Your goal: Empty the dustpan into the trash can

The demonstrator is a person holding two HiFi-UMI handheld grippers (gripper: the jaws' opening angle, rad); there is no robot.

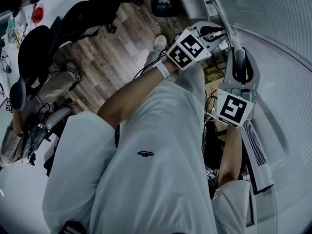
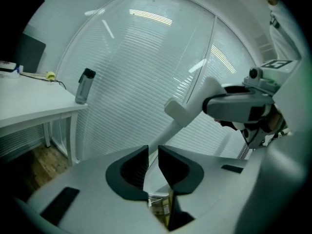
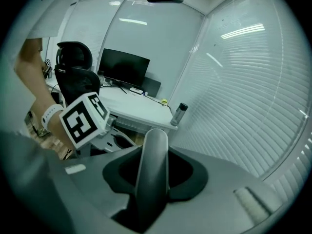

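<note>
**Operator A:** Where do we have the dustpan [image 1: 230, 69] at this point?

**Operator B:** We hold it by its long handle. The right gripper [image 3: 155, 160] is clenched on the grey grip [image 3: 151, 189] at the top end, and the grip fills the space between its jaws. The left gripper [image 2: 153, 157] sits further along. Its jaws are drawn nearly together, with the white shaft [image 2: 173, 133] pinched in the narrow gap.

**Operator A:** And the pan end?

**Operator B:** In the head view the shaft runs away from us, down toward the wooden floor [image 1: 112, 57]. It ends at a grey boxy part [image 1: 195, 3], which we take to be the pan. That part lies just beside the dark trash can [image 1: 153, 9]. We cannot tell whether the pan carries debris.

**Operator A:** How do we carry out the step correctly?

**Operator B:** We judge the step in hand to be the lift and tip, which is not yet done. We proceed as follows:
1. We confirm both grips before lifting, because a thin round shaft can twist between the left pads.
2. We raise the pan level until its lip clears the can's rim.
3. We pivot at the grey grip and steer with the left gripper.
4. We tip slowly, with the pan mouth low over the opening, so that nothing spills onto the floor.
</note>
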